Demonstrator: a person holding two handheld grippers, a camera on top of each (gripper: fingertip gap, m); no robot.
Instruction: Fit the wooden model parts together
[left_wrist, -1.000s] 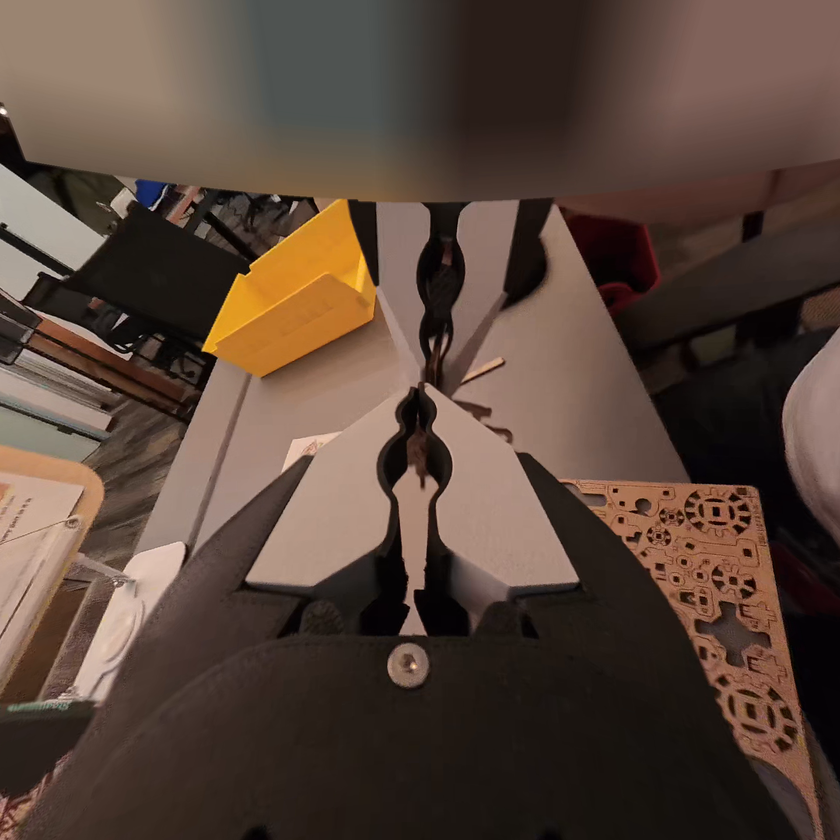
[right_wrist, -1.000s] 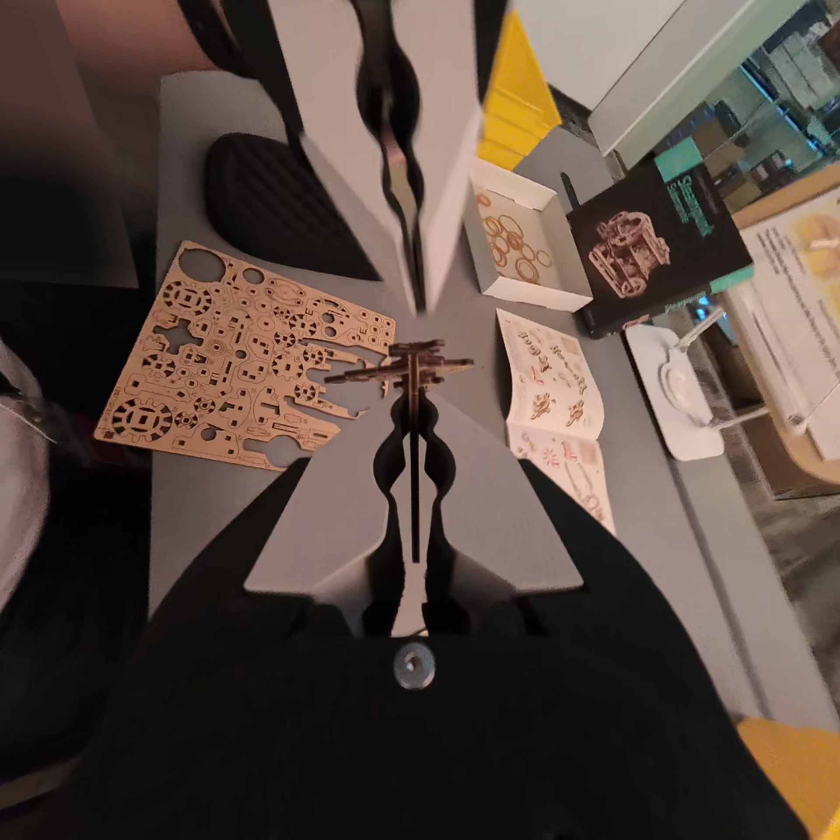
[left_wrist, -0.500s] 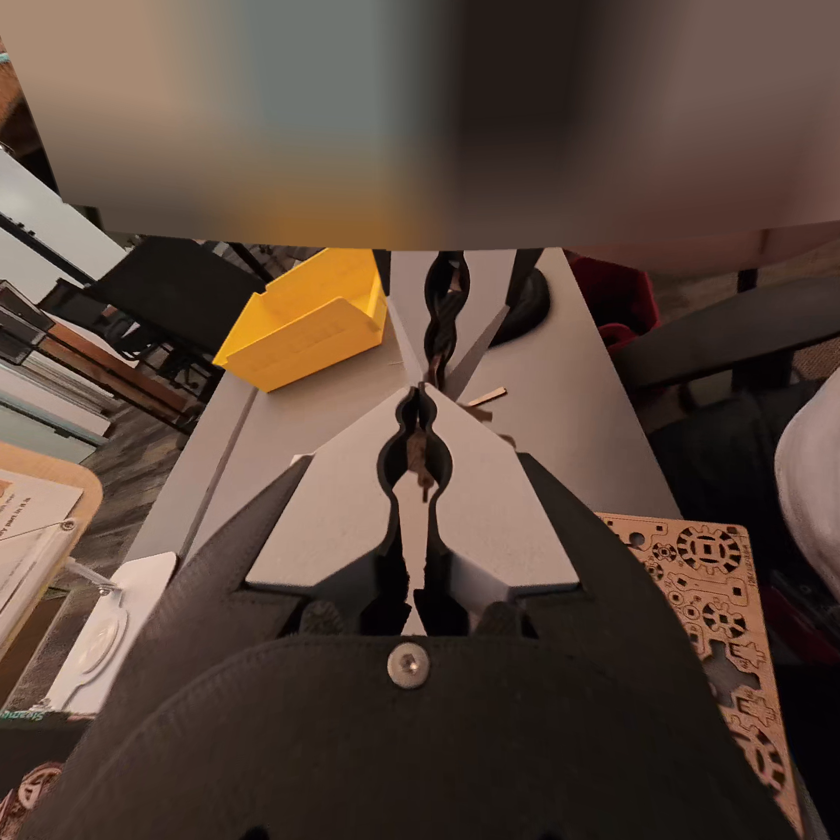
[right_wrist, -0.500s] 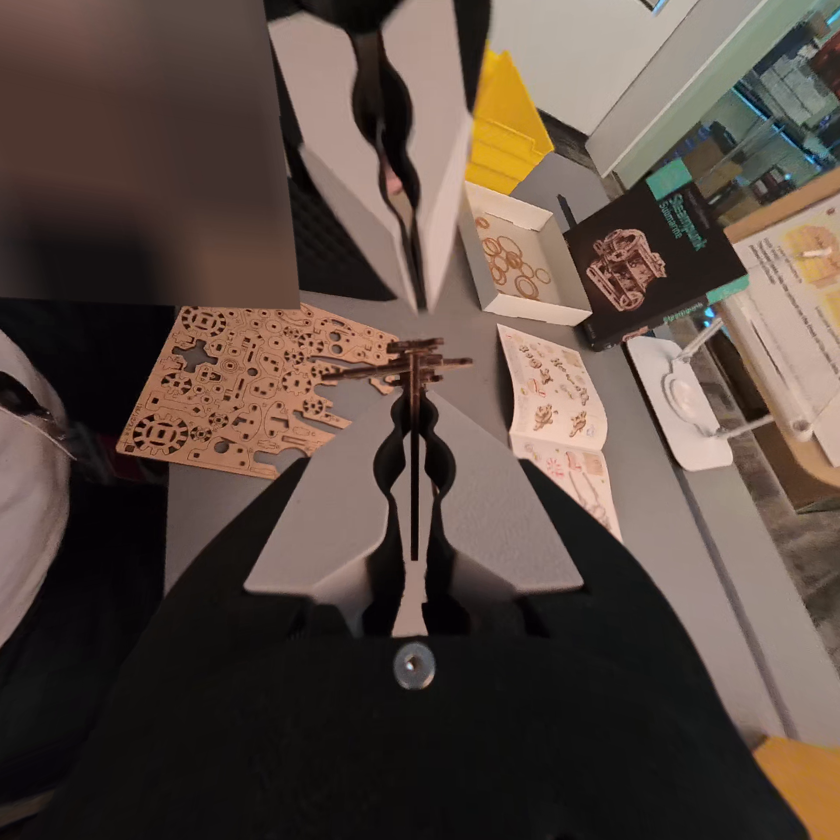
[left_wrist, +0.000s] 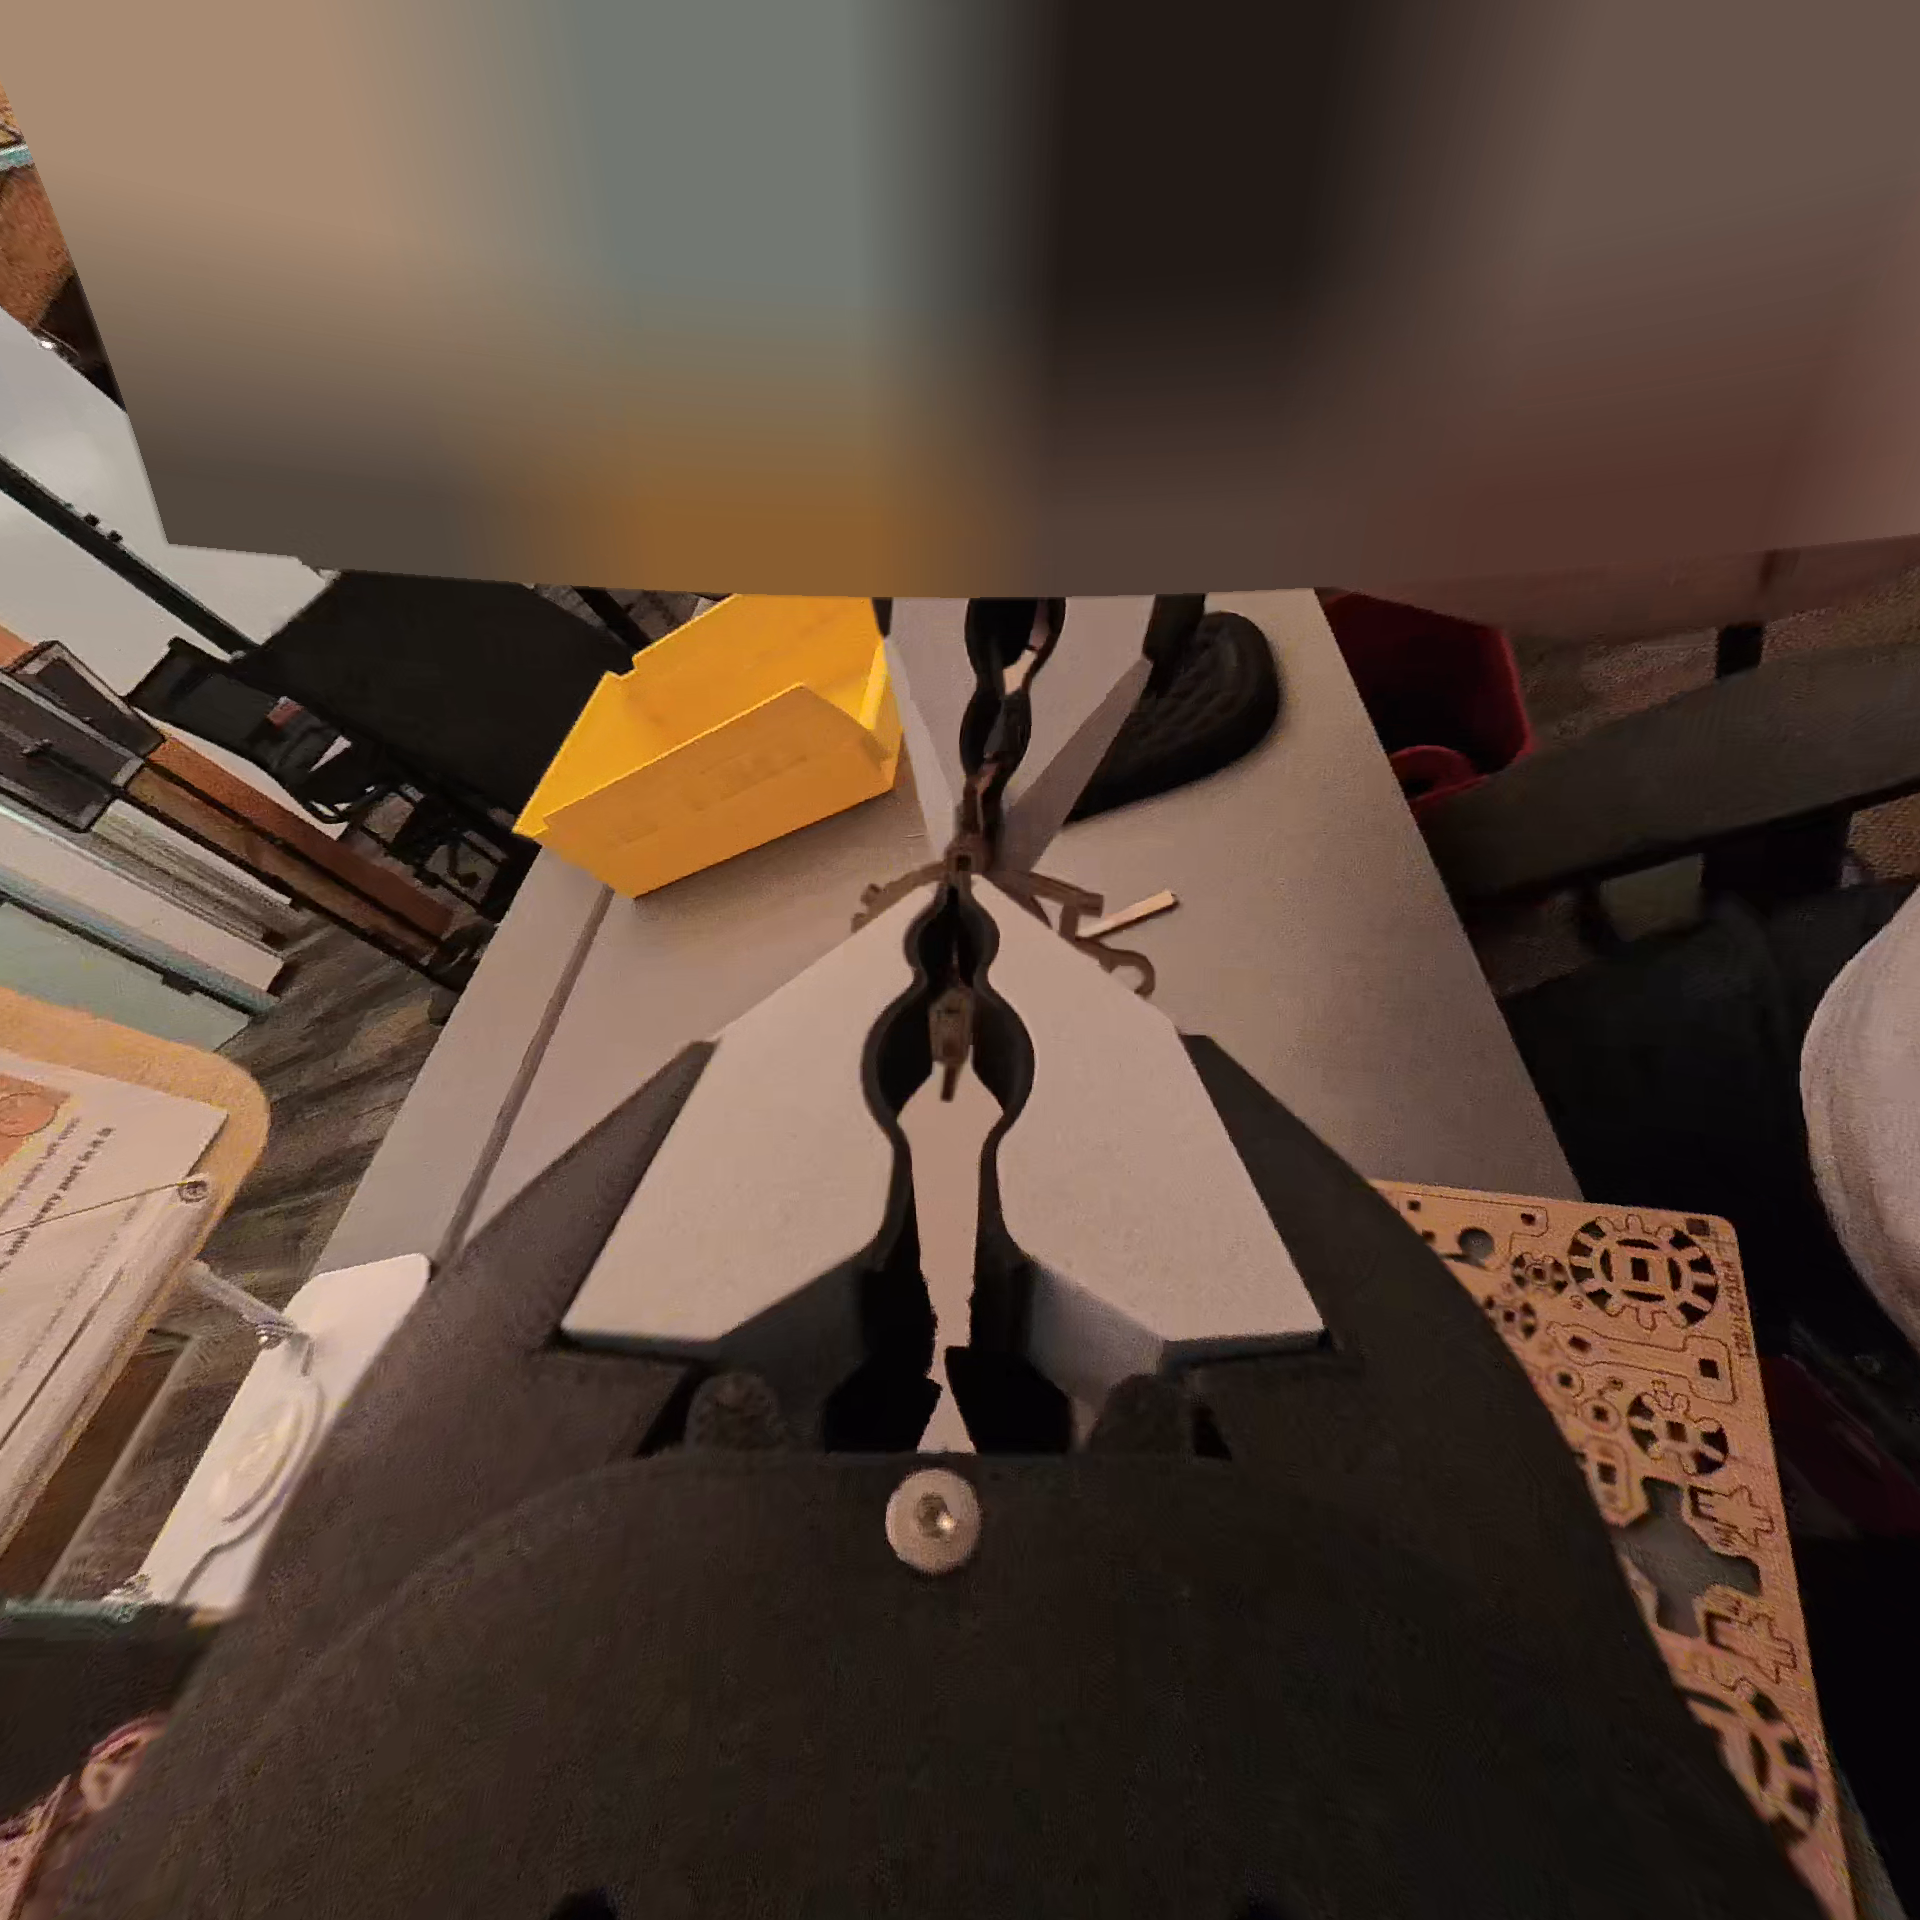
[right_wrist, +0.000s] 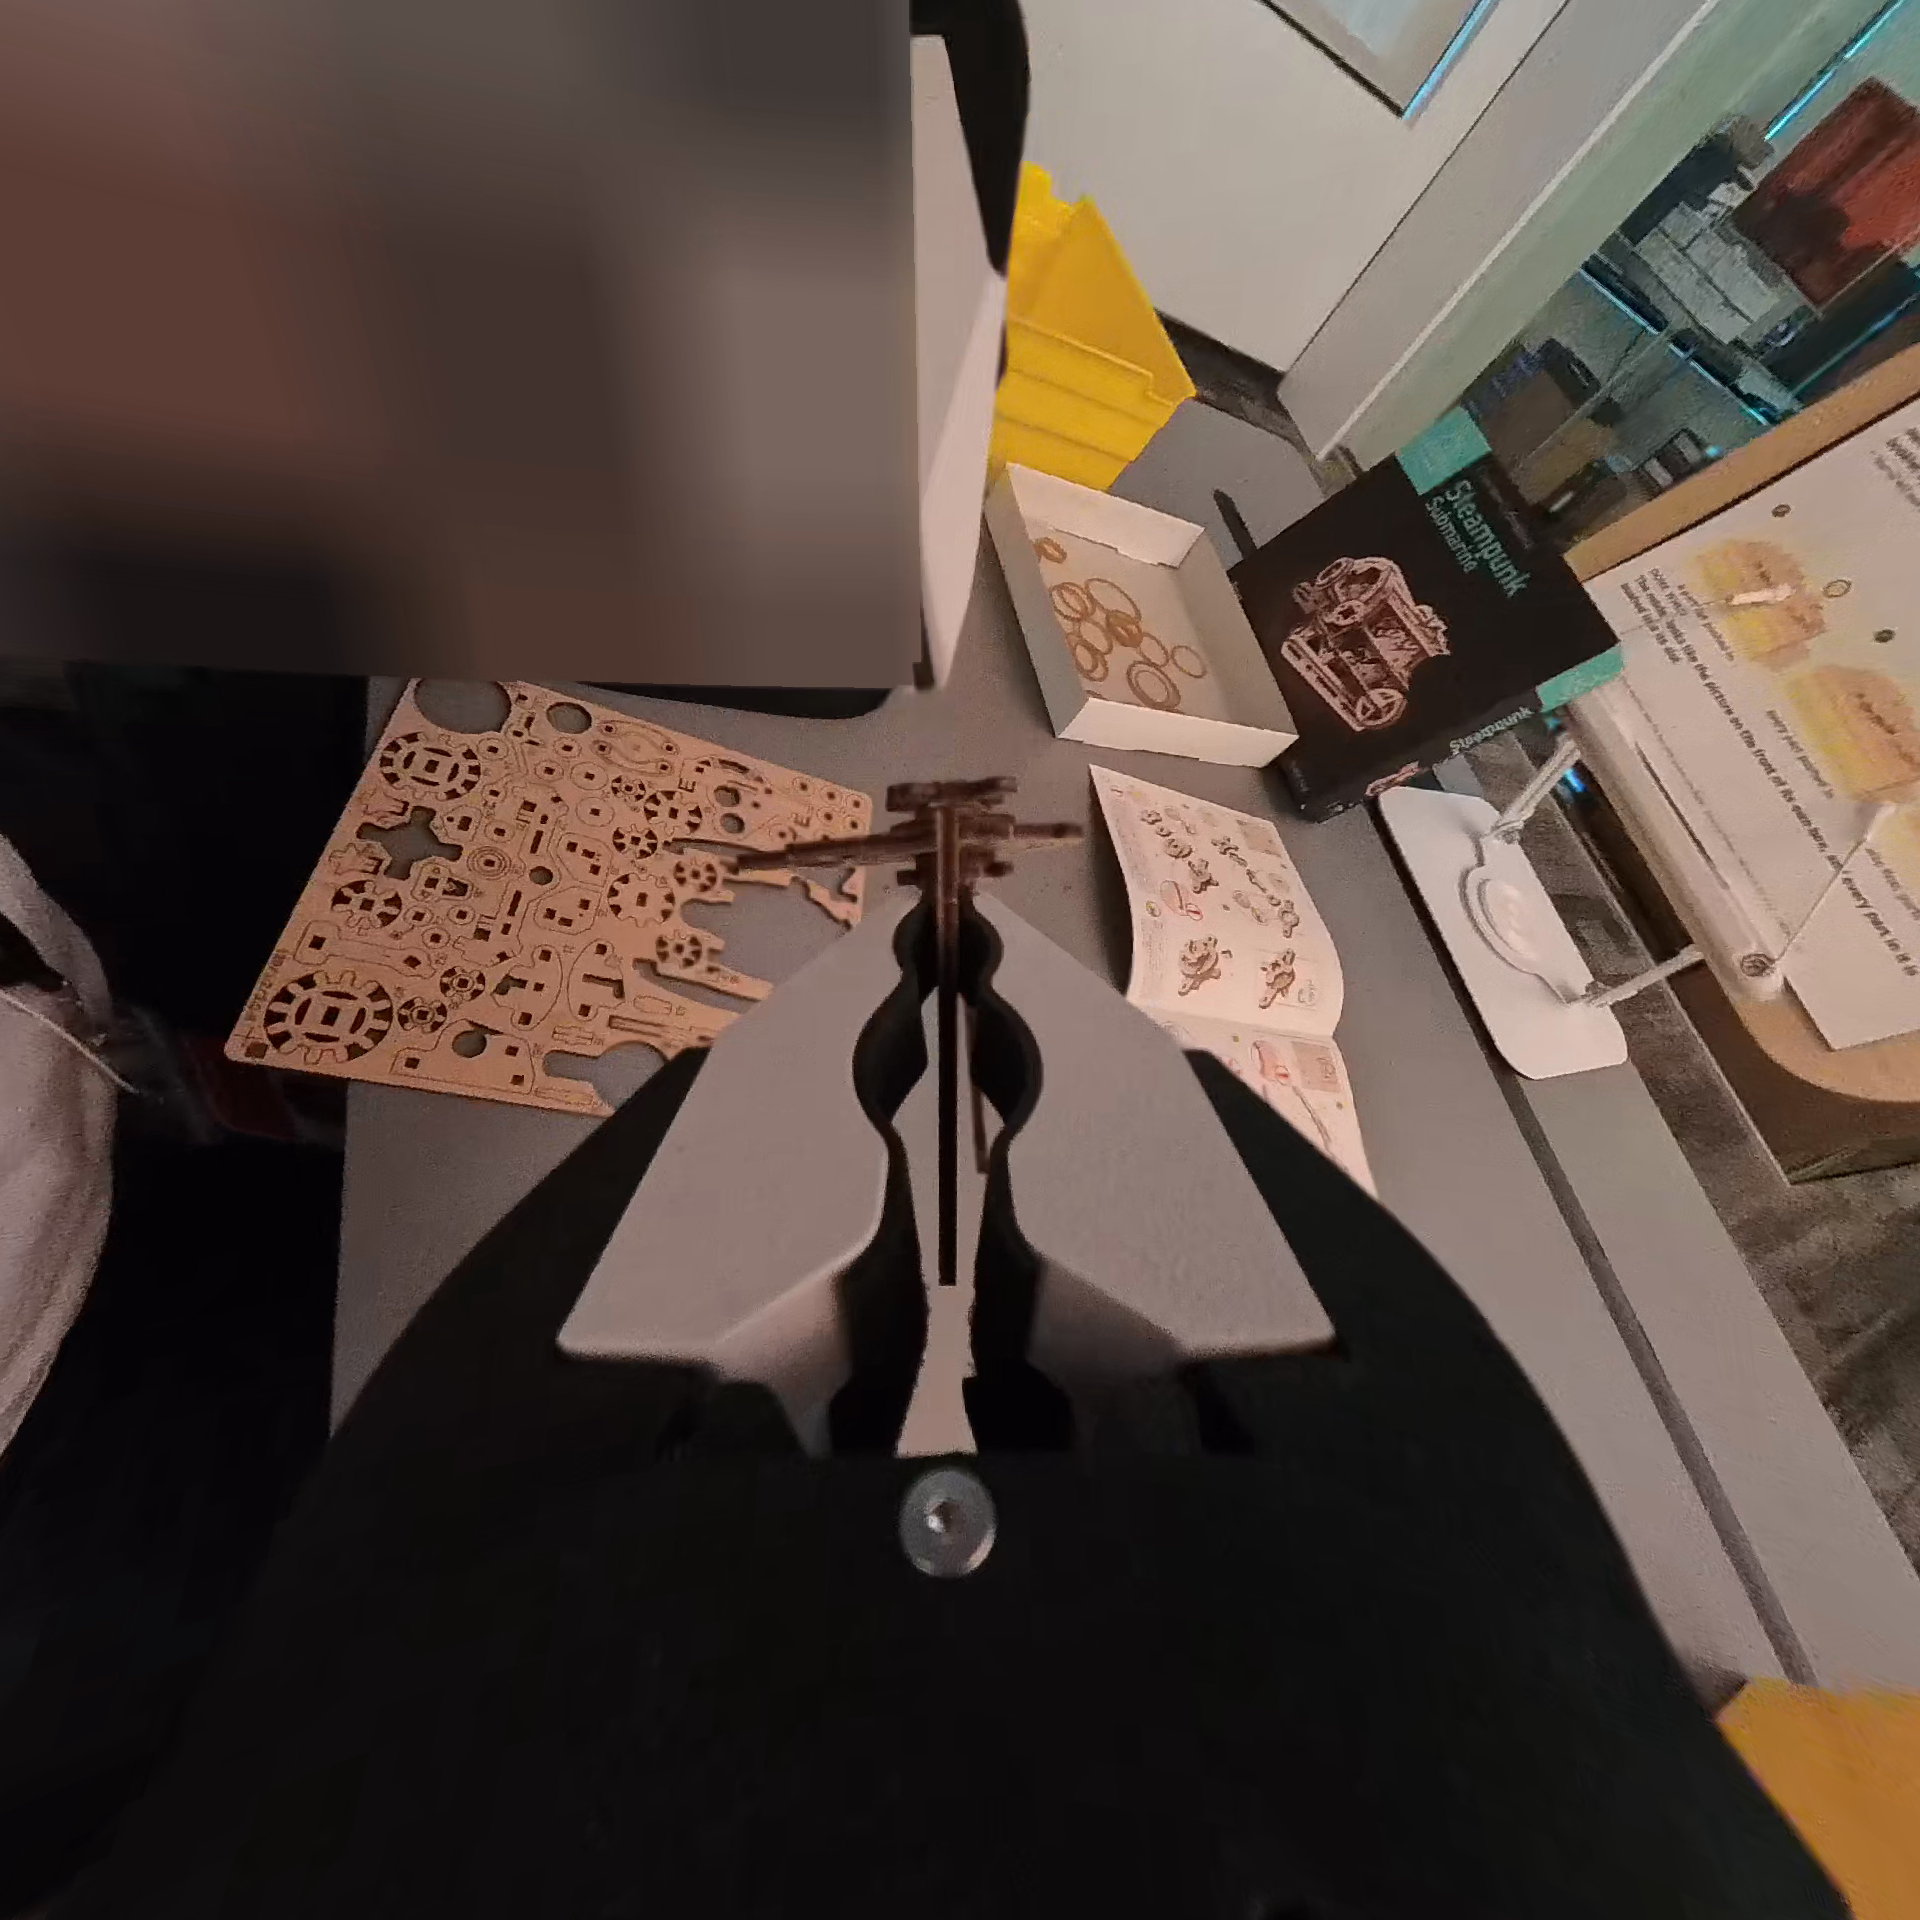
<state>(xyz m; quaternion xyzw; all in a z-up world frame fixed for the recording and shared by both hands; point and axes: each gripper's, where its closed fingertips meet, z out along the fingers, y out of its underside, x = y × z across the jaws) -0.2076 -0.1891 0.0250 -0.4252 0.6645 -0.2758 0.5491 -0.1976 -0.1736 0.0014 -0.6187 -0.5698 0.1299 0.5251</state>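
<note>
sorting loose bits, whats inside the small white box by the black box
Thin wooden rings, loosely scattered over the white box floor. Its near wall hides a strip of that floor.

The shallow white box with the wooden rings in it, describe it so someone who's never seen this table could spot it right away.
On the grey table, look at the far side past the open instruction booklet. The white box sits between the yellow bin and the black kit box. It is the only open, shallow tray, with loose tan rings scattered inside.
</note>
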